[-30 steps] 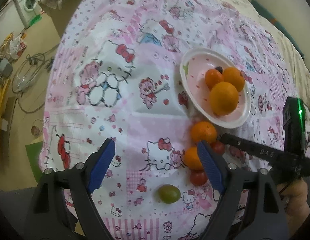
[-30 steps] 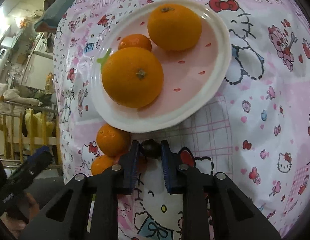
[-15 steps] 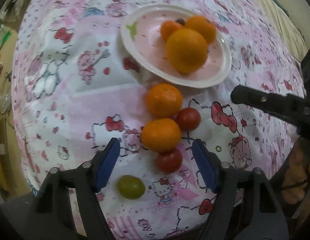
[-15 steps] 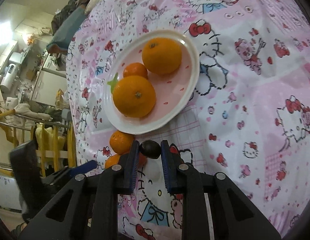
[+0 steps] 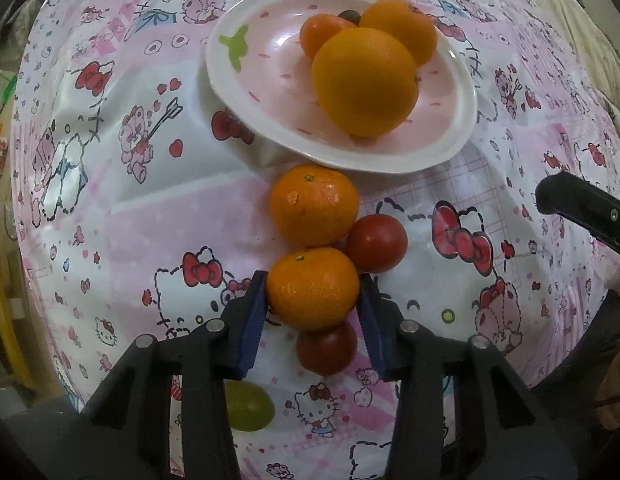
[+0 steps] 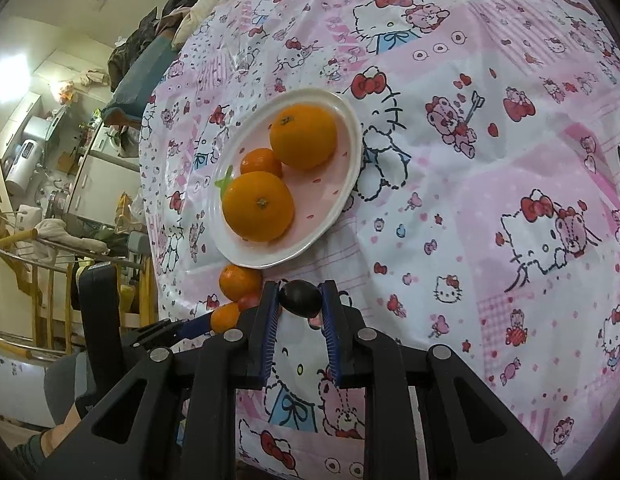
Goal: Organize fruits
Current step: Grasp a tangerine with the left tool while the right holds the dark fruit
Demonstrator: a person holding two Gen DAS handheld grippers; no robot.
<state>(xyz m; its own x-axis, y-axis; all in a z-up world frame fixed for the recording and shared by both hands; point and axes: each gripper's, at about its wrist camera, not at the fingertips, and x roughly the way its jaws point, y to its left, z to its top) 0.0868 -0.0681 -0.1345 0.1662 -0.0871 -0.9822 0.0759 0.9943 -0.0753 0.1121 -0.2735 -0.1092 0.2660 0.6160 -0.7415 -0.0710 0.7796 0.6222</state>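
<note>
A white and pink plate holds two large oranges and a small mandarin. In front of it lie a mandarin, two red tomatoes and a green grape. My left gripper is shut on the near mandarin, low over the cloth. My right gripper is shut on a dark grape and holds it above the cloth in front of the plate. A dark object peeks out behind the oranges.
The pink Hello Kitty cloth covers the whole surface. The right gripper's arm shows at the right of the left wrist view. The left gripper shows at the lower left of the right wrist view. Room furniture stands past the left edge.
My left gripper has moved forward and down over the loose fruit and shut on the near mandarin. My right gripper has lifted and drawn back from the plate with the dark grape.
</note>
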